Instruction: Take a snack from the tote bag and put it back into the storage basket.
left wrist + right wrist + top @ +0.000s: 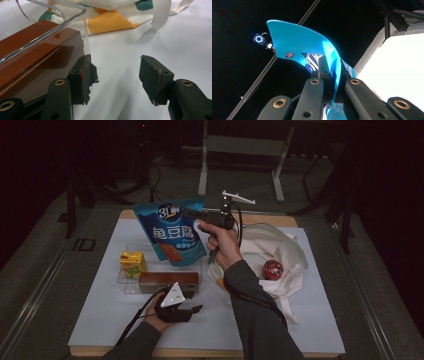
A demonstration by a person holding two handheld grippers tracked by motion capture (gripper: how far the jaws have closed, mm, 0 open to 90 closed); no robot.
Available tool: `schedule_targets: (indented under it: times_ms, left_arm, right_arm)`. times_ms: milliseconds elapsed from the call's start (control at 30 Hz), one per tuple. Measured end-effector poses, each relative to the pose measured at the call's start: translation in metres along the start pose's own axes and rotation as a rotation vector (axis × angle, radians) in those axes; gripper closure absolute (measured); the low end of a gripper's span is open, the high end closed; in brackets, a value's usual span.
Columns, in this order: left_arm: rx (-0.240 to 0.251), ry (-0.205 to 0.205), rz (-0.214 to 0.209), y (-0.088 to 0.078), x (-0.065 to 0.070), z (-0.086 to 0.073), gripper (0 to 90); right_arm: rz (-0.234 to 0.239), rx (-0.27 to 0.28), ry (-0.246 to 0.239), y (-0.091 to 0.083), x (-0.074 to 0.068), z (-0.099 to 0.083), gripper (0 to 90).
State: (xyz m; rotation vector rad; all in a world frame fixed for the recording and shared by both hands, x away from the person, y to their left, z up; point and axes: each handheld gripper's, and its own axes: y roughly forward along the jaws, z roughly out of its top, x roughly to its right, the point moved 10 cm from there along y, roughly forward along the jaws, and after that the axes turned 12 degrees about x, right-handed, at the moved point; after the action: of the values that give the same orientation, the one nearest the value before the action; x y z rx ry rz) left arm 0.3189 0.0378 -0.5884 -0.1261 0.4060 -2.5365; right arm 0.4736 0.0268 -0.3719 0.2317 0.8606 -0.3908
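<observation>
A: Near edge first. Left gripper (176, 306) rests low on the white table (100, 320), jaws apart, nothing between them. In the left gripper view it sits just beside the clear tray (50, 32), and the brown box (30, 62) shows through the tray wall.

B: Tray contents?

A: Brown box along the near side, yellow carton (132, 263) at the left end. Cloth bag (280, 255) lies to the right of the tray with a red round thing (273, 269) on it.

B: And the right one?

A: Right gripper (192, 216) is up above the far side of the tray, jaws clamped on the top corner of the blue snack bag (172, 232). The bag hangs free, its bottom over the tray. Right gripper view shows the bag's sealed edge (332, 62) pinched between the pads.

B: Risks?

A: The grip is on a thin corner only, so the film could slide out and the bag could drop onto the carton or box. It also hangs loose and may swing. The bag looks wider than the free tray space, so it could catch on the rim or tip the carton. If it goes to the cloth bag instead, the limp opening could fold shut.
</observation>
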Motion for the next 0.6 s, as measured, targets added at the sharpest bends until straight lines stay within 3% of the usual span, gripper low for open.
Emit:
schedule_targets:
  times_ms: [600]
  left_arm:
    - [0.002,0.008,-0.001,0.0,0.0,0.0,43.8]
  right_arm:
    - [-0.022,-0.009,0.006,0.026,0.01,-0.012,88.1]
